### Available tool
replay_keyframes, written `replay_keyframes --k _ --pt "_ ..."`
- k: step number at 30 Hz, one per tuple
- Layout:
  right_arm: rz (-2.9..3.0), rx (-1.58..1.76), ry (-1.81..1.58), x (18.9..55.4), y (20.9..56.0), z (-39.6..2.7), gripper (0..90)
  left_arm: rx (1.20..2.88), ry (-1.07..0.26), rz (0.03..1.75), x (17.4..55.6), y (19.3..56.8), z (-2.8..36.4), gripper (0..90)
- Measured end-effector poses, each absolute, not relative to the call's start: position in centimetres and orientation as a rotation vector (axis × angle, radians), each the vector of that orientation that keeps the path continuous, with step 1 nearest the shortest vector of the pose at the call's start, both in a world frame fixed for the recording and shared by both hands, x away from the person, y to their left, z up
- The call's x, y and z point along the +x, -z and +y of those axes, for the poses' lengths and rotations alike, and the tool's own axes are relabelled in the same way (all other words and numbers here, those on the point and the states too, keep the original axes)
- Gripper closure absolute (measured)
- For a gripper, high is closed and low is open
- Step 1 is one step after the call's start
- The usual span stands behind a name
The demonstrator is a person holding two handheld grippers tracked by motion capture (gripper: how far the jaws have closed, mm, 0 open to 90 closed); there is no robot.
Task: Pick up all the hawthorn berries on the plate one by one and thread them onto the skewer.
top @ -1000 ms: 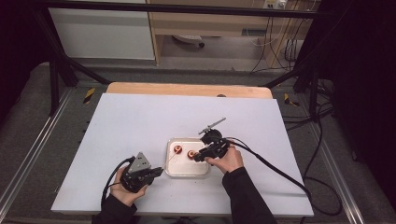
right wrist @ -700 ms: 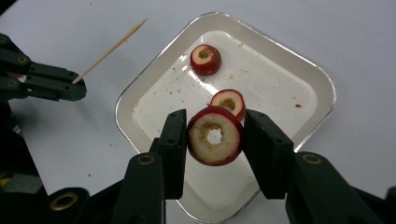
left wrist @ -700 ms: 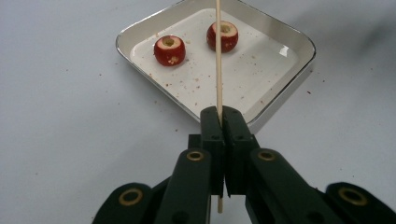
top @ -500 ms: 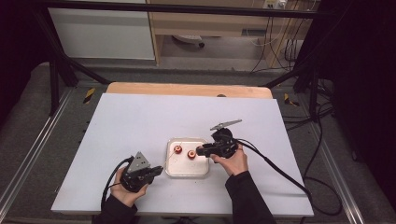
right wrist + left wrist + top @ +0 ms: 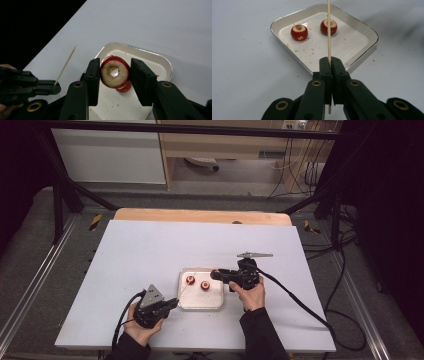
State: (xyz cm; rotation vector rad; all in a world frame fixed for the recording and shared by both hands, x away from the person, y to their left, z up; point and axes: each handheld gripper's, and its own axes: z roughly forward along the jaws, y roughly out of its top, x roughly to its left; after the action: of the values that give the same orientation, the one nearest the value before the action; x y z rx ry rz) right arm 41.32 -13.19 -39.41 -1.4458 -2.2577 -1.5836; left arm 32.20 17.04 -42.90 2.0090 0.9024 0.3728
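— While we are looking down from the high view, what are we seeing under our hands?

— We are working over a pale bench (image 5: pixel 150 245) with a wooden edge showing at its far side. Beyond it, dark frame rails and loose cables are running across a grey floor.

— And the tongs?

— Our left tongs (image 5: pixel 330 62) are pressing together on a thin wooden skewer (image 5: pixel 328 30), which is pointing over the tray (image 5: pixel 367 32). Our right tongs (image 5: pixel 114 75) are pinching a cored red fruit slice (image 5: pixel 115 72) above that tray, its hole facing us.

— What is lying in the tray?

— Two more red fruit pieces (image 5: pixel 190 280) are sitting there among crumbs, just beside each other.
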Motion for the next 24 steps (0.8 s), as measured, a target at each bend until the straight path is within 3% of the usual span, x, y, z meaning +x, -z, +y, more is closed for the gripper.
replay_keyframes --k 24 --pt "-1.970 -1.513 1.875 41.5 38.9 -13.3 61.2 1.890 -0.299 0.967 32.0 43.2 13.1 88.2"
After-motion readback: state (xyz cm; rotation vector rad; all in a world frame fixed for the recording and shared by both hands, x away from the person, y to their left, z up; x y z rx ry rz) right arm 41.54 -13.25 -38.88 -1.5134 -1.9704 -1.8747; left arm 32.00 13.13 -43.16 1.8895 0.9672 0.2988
